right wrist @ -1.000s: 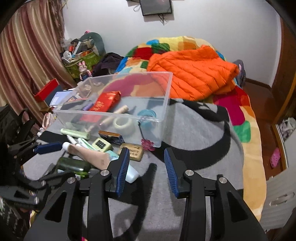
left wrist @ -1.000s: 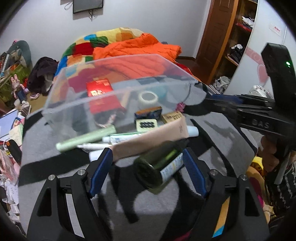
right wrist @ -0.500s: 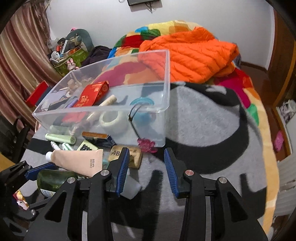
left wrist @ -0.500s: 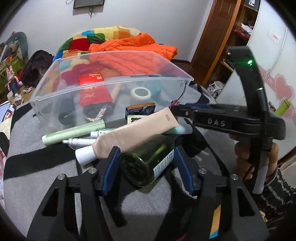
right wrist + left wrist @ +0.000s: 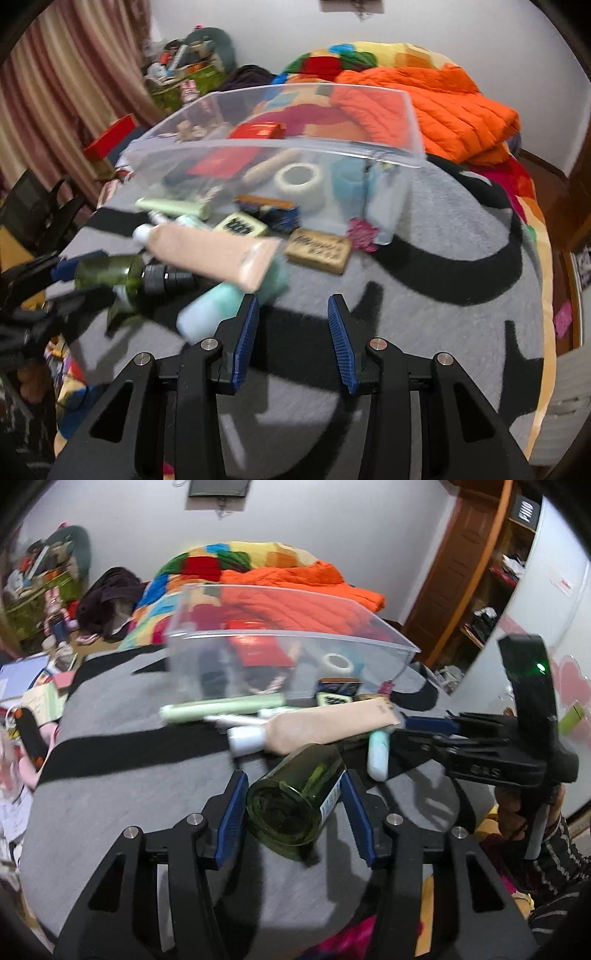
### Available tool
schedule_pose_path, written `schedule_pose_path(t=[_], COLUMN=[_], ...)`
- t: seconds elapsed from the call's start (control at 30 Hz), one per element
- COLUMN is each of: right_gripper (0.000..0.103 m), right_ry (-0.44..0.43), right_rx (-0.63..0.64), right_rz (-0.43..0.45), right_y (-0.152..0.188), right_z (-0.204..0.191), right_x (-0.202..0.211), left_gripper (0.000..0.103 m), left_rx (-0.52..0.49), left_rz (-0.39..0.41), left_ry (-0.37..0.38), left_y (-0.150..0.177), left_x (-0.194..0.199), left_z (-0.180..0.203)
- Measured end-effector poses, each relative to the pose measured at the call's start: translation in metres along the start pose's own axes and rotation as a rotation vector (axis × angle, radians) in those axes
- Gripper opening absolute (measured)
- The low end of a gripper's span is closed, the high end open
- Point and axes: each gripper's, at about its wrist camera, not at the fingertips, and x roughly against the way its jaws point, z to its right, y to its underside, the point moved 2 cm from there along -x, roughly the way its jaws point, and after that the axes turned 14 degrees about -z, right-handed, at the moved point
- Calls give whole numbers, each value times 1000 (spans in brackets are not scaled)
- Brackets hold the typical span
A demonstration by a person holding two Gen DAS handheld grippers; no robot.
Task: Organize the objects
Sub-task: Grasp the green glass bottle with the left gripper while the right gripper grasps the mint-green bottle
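Note:
A dark green glass bottle (image 5: 295, 805) lies on the grey blanket, base toward me. My left gripper (image 5: 292, 779) has it between its blue pads, and the jaws are closing with both pads touching its sides. A beige tube (image 5: 325, 727) rests across the bottle's neck. In the right wrist view the same bottle (image 5: 107, 273) is at the left, beside the beige tube (image 5: 214, 254). My right gripper (image 5: 292, 301) is open over bare blanket. A mint tube (image 5: 221, 306) lies just left of its left pad. Behind the pile stands the clear plastic bin (image 5: 280, 147).
A light-green tube (image 5: 173, 206), a blue box (image 5: 269, 210), a gold box (image 5: 319, 249) and a pink flower (image 5: 362, 229) lie before the bin, which holds a tape roll (image 5: 299, 179). An orange jacket (image 5: 443, 107) is behind. The blanket's edge runs along the right.
My left gripper has moved forward around the green bottle, and its jaws have narrowed onto it. My right gripper has come lower and nearer to the pile, its jaws unchanged.

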Motion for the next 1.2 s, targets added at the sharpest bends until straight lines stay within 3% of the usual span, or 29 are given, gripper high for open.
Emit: schedule_pose_path(t=[0.27, 0.3, 0.37, 0.63, 0.73, 0.87, 1.2], right_gripper=[37, 40, 57, 76, 76, 71, 71], right_ry=[-68, -71, -62, 4, 51, 84, 80], right_rx=[-48, -56, -72, -3, 48, 62, 63], right_rz=[30, 28, 25, 7, 17, 16, 78], right_y=[6, 5, 3, -2, -2, -1, 10], right_z=[-11, -12, -13, -34, -46, -48, -41], right_x=[12, 11, 7, -10, -13, -19, 11], left_gripper=[50, 50, 50, 52, 52, 41, 41], left_rx=[17, 3, -27, -59, -29, -12, -14], left_rz=[1, -3, -18, -31, -16, 3, 72], left_ry=[-8, -5, -3, -57, -52, -28, 12], left_y=[13, 15, 18, 17, 14, 12, 7], left_x=[5, 3, -1, -13, -12, -9, 17], left_z=[-3, 1, 10, 20, 12, 8, 11])
